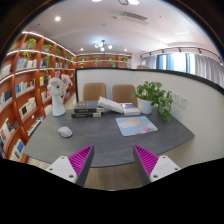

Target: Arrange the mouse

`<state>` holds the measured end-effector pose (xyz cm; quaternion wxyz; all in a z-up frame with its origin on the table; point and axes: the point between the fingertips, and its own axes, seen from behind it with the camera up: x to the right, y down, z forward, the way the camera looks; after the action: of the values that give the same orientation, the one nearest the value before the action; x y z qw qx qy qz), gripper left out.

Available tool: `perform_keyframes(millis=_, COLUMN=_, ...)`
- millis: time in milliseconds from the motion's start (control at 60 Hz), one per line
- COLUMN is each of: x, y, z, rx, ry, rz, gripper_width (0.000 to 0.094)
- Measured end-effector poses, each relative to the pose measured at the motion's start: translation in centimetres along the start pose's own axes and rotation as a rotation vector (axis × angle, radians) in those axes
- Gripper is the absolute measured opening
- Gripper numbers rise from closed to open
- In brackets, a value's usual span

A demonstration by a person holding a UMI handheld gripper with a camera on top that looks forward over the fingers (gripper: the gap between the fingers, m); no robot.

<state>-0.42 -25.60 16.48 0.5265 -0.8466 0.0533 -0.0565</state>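
Observation:
A white mouse (65, 131) lies on the grey table (105, 143), far to the left and beyond my fingers. A pale blue mouse pad (136, 125) lies on the table ahead and a little right, apart from the mouse. My gripper (112, 158) is open and empty, held over the table's near edge. Its magenta pads (82, 160) stand wide apart with bare table between them.
A stack of books (88, 109) and an open book (117, 105) lie at the table's far side. A potted plant (155, 97) stands at the far right. Two chairs (108, 93) stand behind the table. Bookshelves (25, 85) line the left wall.

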Motion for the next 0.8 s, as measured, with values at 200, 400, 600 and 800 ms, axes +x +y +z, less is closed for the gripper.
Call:
perform_keyframes(millis=200, x=-6.1, y=6.8, z=2.1, rx=-0.113, ry=-0.098, rz=-0.011, gripper_width=0.0782)
perform_keyframes(millis=400, x=-14.7, y=10.7, z=6.2, rx=-0.208, ry=-0.21, rz=-0.029, gripper_width=0.0784)
perform_keyframes(millis=600, x=-21.2, y=9.8, z=12.1, rx=-0.24, ry=-0.258, rz=-0.035, gripper_width=0.0784)
perform_keyframes(millis=800, x=-25.1, y=8.0, z=19.0, rx=-0.265, ry=-0.255, rz=-0.044, gripper_width=0.0788)
